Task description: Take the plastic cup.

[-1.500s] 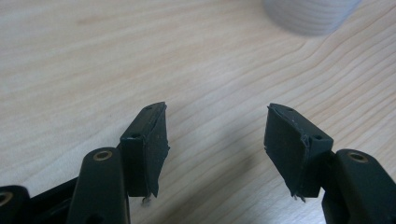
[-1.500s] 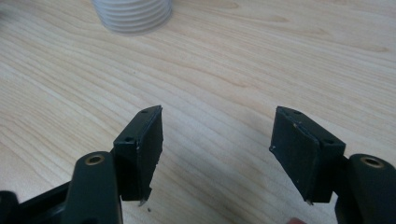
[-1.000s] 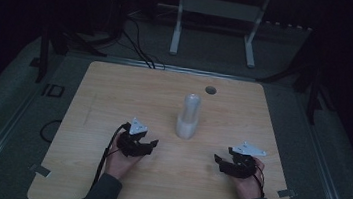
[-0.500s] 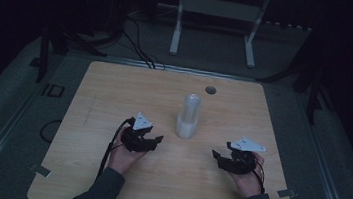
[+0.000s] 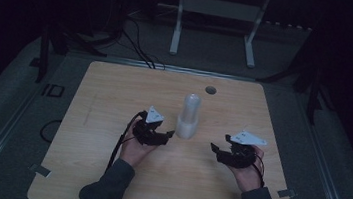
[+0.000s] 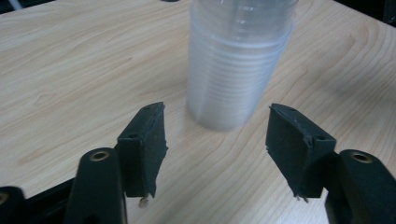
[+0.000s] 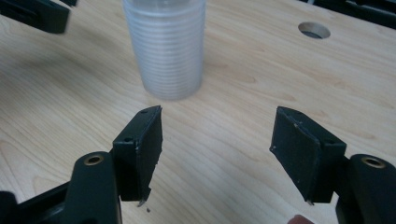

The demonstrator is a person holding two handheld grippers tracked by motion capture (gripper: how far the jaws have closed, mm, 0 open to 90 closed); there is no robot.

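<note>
Stack of clear cups: top cut off by the upper edge in both gripper views, so cup count is unreadable. In the high view the stack is too small and dim to separate rims. Round hole in the table behind the stack: depth not visible. Room beyond the table, behind the stack, too dark to make out.

Both forearms wore dark grey long sleeves, cuffs ending at the wrists. The left gripper and the right gripper were black, each topped by a pale grey three-cornered plate. A black cable trailed from the left one, thinner wires from the right. Up close, the jaws were blocky black pads with chipped edges, fixed on arms with brass-ringed holes.
</note>
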